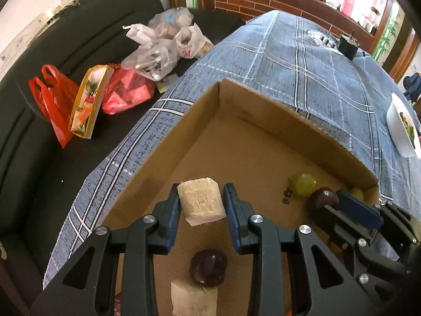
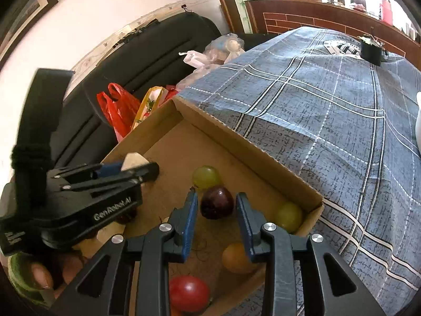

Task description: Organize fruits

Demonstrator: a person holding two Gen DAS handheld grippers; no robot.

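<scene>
Both grippers are working inside the open cardboard box sitting on the blue plaid tablecloth.

Left gripper: the pale fibrous chunk is sitting between the two blue pads. The left pad is touching its side; a thin gap is showing at the right pad, so the jaws are reading as released around the piece, not clamping it. Whether the chunk is resting on the box floor cannot be told. Below the fingers, nearer the camera, a dark purple fruit and a second pale chunk are lying on the box floor, touching each other.

Right gripper: the jaws are standing apart with a dark plum-coloured fruit lying between the fingertips. Gaps are showing on both sides, so nothing is being grasped. A green grape is lying just beyond that fruit, touching it. A second green grape is sitting in the box corner to the right, an orange fruit is lying partly behind the right finger, and a red fruit is lying near the bottom edge.
</scene>
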